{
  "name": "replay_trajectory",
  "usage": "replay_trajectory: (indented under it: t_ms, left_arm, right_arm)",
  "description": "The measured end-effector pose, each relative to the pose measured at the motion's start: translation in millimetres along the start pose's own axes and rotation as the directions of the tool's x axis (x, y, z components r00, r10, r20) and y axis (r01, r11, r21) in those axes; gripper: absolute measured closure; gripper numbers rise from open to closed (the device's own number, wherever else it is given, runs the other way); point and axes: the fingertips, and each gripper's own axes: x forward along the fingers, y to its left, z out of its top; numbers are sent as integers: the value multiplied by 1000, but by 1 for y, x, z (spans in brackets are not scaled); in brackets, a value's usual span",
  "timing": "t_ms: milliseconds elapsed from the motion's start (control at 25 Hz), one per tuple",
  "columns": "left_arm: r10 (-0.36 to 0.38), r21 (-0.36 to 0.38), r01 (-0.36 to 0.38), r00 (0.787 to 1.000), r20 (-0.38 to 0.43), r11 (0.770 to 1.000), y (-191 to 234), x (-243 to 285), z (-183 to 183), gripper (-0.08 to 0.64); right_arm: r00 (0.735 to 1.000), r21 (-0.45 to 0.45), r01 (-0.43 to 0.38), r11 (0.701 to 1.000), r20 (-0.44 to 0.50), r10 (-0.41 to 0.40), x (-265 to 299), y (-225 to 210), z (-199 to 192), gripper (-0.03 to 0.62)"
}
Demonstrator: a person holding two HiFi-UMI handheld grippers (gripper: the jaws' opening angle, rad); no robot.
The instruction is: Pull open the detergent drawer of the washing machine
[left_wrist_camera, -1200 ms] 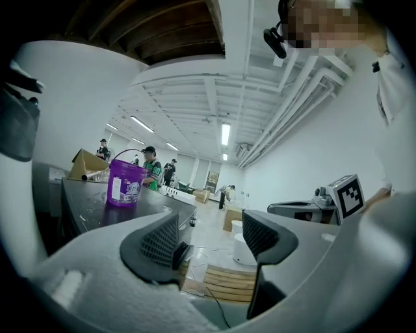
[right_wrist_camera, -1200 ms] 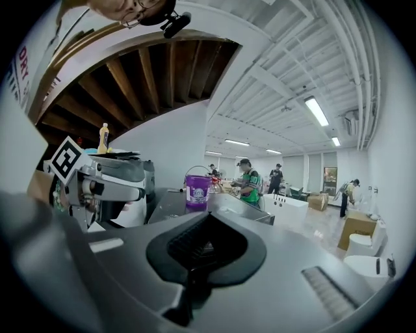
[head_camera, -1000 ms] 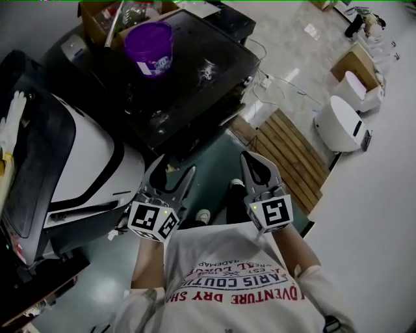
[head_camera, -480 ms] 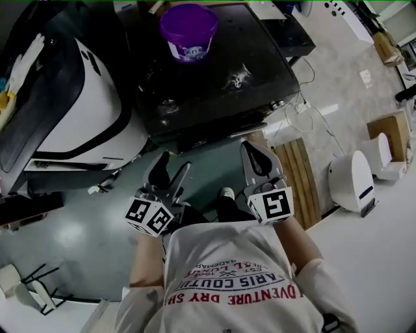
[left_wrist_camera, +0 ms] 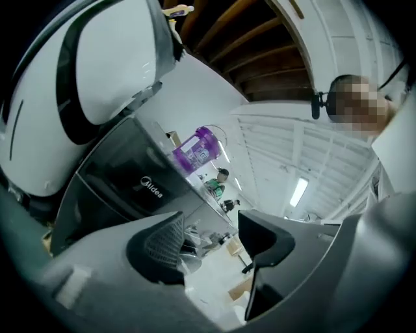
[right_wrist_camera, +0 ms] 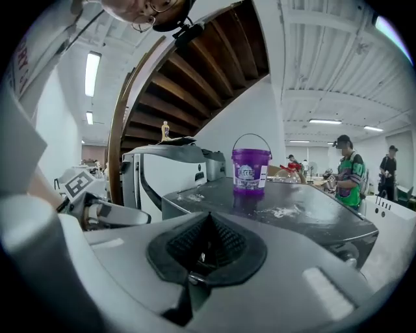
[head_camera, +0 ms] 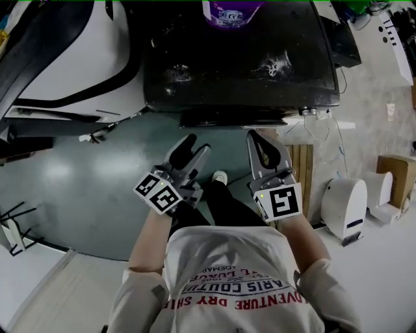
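Note:
The black washing machine stands straight ahead of me, seen from above, with a purple bucket at the back of its top. A dark strip of its front panel shows under the top edge; I cannot pick out the detergent drawer. My left gripper hangs in front of the machine, apart from it, its jaws closing with nothing between them. The left gripper view shows the machine's dark front beyond the left gripper. My right gripper is shut and empty, short of the front panel; past the right gripper lie the dusty top and bucket.
A white machine with a dark lid stands to the left of the black one. A wooden pallet, a white rounded appliance and a cardboard box sit on the floor at the right. People stand far behind.
Both grippers have sunk and come closer to the black machine's front, which is now straight ahead. The left gripper has rolled and its jaws stand narrower.

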Motion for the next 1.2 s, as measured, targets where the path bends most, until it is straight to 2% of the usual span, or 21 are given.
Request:
replay_trajectory:
  t_ms: [120,240,400,480,600,760,920,1040,1120,1200]
  left_arm:
    - [32,-145,-17,994,103,989,29,6,-5,288]
    - [15,-264,44,976,217,963,51,10,0,259]
    - [-1,-358,132,939,344,924,77,17,5,258]
    - [13,-389,155,918,396,908,91,17,10,252]
    - [25,-404,181,890,455,897,107,15,18,234]
    - [2,-397,230,864,504,888,116,21,27,227]
    - [-40,-365,276,842,538,889,119,27,36,233]
    - [-87,-352,341,815,573,872,116,30,44,229]
    - [-93,-355,364,799,594,861,116,29,45,243]
    - [-87,-353,362,794,602,863,117,28,45,244]
  right_arm:
    - [999,7,-53,999,-8,54,15,4,-14,600]
    - [996,10,-92,996,-16,92,28,9,-27,600]
    - [993,18,-118,993,-8,118,46,16,-36,600]
    - [992,7,-129,992,5,129,54,20,-39,600]
    - [989,18,-147,989,36,146,65,27,-39,600]
    - [985,9,-165,986,54,164,74,33,-45,600]
    - [985,21,-170,985,18,170,76,36,-61,600]
    - [987,24,-159,987,3,159,77,34,-66,600]
    - [988,31,-157,987,-4,157,76,31,-71,600]
    - [988,16,-157,988,-13,157,75,26,-80,600]
